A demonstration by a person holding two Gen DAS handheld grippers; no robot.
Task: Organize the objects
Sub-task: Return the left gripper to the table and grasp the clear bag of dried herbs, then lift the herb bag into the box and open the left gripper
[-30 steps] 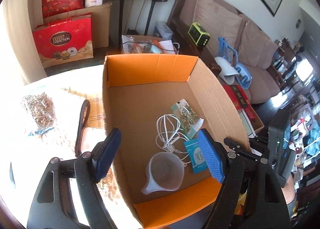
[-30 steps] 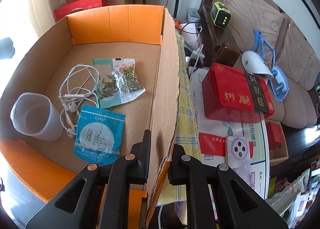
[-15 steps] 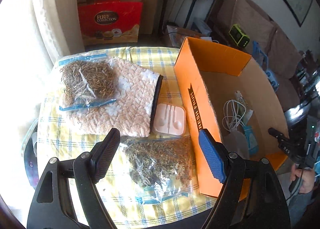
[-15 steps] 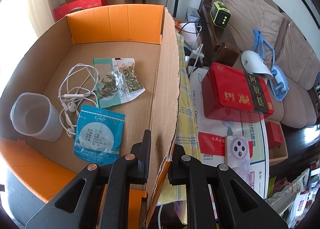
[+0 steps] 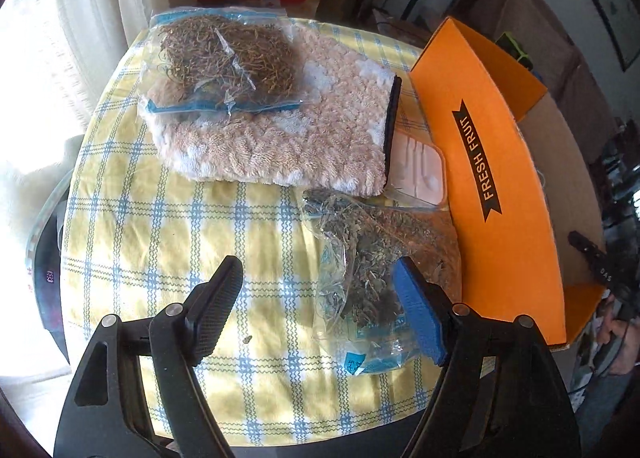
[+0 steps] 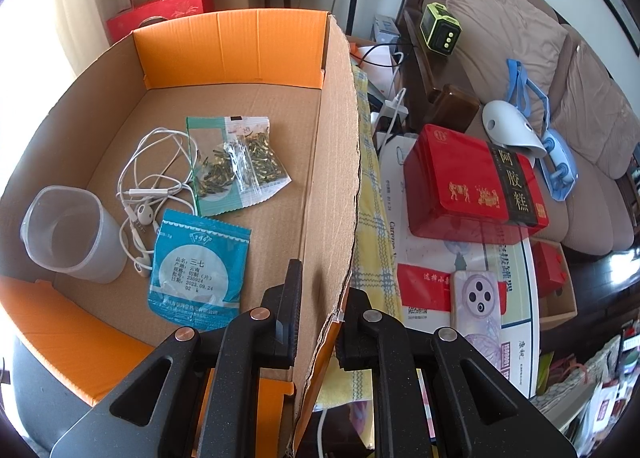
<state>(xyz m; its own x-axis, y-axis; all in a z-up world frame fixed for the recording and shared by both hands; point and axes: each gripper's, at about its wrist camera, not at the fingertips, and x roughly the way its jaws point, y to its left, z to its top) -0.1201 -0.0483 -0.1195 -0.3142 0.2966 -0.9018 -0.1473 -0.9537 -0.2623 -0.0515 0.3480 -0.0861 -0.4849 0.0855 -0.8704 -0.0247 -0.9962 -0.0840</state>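
The left gripper (image 5: 318, 298) hangs over the checked tablecloth (image 5: 168, 225) with its jaws closing and nothing clearly between them, though its blue pad seems to overlap the edge of a clear bag of dried leaves (image 5: 372, 258) lying just beside the orange box (image 5: 492, 177). The right gripper (image 6: 320, 322) is clamped on the cardboard box wall (image 6: 332, 177). Inside lie a plastic cup (image 6: 68, 234), white earphones (image 6: 148, 193) and two sachets.

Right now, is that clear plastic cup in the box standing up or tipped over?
Tipped over. The cup lies on its side on the box floor, its open mouth facing sideways, beside the earphones. It looks empty.
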